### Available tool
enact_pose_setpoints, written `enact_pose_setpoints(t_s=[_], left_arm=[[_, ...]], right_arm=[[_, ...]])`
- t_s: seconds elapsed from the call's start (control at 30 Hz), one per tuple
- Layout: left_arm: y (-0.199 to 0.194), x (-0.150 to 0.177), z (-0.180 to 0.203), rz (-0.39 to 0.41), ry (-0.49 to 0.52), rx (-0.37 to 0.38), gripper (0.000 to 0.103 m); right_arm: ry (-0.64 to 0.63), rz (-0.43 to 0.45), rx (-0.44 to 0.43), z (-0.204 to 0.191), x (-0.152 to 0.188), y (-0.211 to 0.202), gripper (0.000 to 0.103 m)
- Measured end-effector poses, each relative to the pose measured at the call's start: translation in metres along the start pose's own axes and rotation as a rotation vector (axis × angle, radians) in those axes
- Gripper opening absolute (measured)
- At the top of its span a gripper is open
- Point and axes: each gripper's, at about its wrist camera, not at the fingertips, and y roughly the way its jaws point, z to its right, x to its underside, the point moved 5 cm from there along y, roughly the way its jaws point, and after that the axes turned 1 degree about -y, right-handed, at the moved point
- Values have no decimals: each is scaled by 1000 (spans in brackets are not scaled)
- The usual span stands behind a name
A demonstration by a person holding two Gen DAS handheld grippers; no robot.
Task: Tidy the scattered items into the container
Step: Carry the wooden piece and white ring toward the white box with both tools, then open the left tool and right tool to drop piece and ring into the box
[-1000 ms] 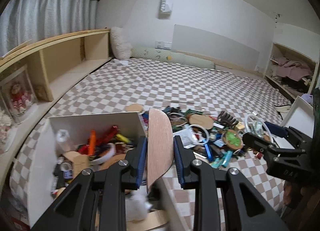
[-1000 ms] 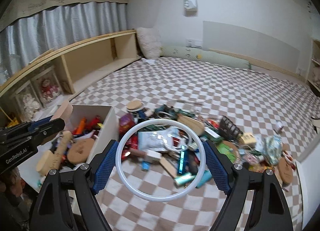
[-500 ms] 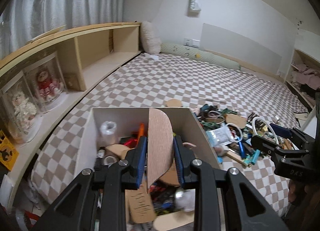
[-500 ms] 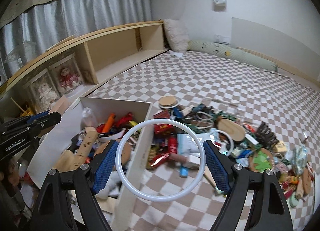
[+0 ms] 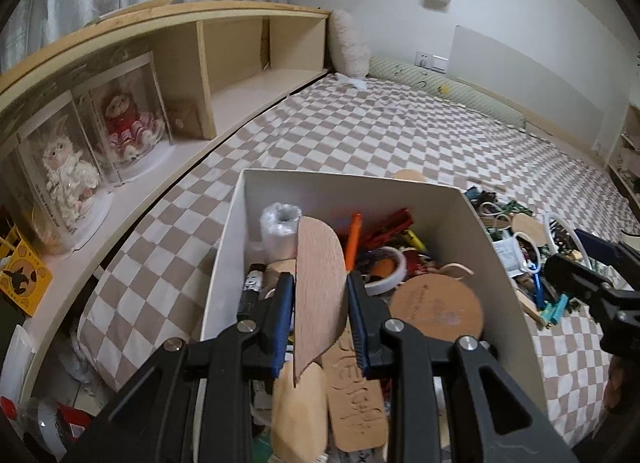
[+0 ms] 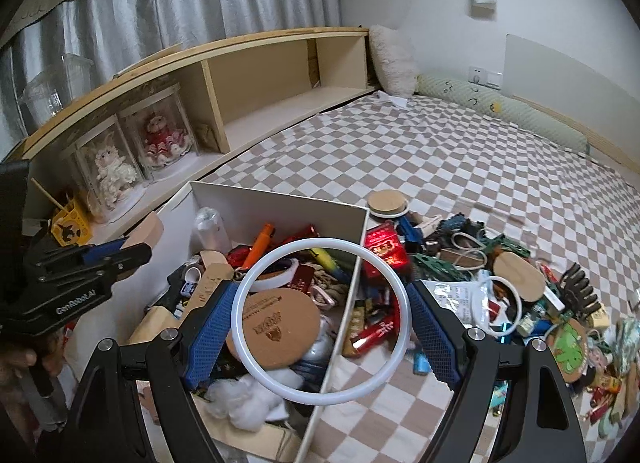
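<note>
My left gripper (image 5: 319,317) is shut on a flat oval wooden piece (image 5: 319,279), held on edge above the white box (image 5: 344,182). The box holds several items, among them a round cork coaster (image 5: 436,308) and an orange pen (image 5: 352,239). My right gripper (image 6: 320,323) is shut on a white plastic ring (image 6: 256,365) and holds it over the box's right wall (image 6: 352,287). A pile of scattered items (image 6: 488,291) lies on the checkered bed right of the box. The left gripper also shows in the right wrist view (image 6: 116,255).
A wooden shelf (image 5: 224,75) with two dolls in clear cases (image 5: 96,151) runs along the left. The checkered bedspread (image 6: 460,167) stretches back to a pillow (image 6: 394,59) and a green bolster (image 6: 504,115) at the wall.
Both grippers have moved left, with the wooden piece and the ring still held. The left one now sits lower over the box, and the ring has come over the box's right wall.
</note>
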Motion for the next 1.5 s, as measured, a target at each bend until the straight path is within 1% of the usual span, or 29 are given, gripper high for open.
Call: enact_pose_setpoints(t_s=[0.13, 0.23, 0.3, 0.33, 0.37, 0.47, 0.67, 0.9, 0.93, 1.03, 1.27, 1.5], left_arm=[[10, -1, -6, -15, -15, -6, 26], [18, 1, -11, -38, -46, 8, 27], [22, 3, -14, -50, -67, 4, 35], [24, 4, -15, -54, -75, -1, 44], [25, 5, -17, -56, -83, -2, 48], [27, 5, -18, -58, -92, 8, 48], [29, 7, -13, -68, -75, 20, 48], [32, 8, -17, -76, -90, 24, 48], [32, 8, -17, -77, -91, 25, 48], [32, 9, -17, -77, -91, 26, 48], [30, 10, -17, -83, -94, 21, 48], [29, 13, -21, -96, -119, 10, 48]], right_arm=[[-6, -17, -13, -6, -2, 13, 85], [-9, -29, -26, -10, -4, 22, 85], [-14, -41, -30, -13, -6, 28, 85], [-18, -47, -30, -14, -6, 31, 85], [-22, -53, -31, -15, -7, 34, 85], [-30, -75, -41, -19, -11, 46, 85], [-41, -135, -63, -26, -16, 73, 85], [-52, -192, -97, -32, -13, 95, 85], [-56, -194, -95, -31, -12, 98, 85], [-53, -194, -58, -25, -8, 101, 103], [25, -174, -97, -14, -9, 90, 103], [35, -160, -101, -13, -13, 80, 103]])
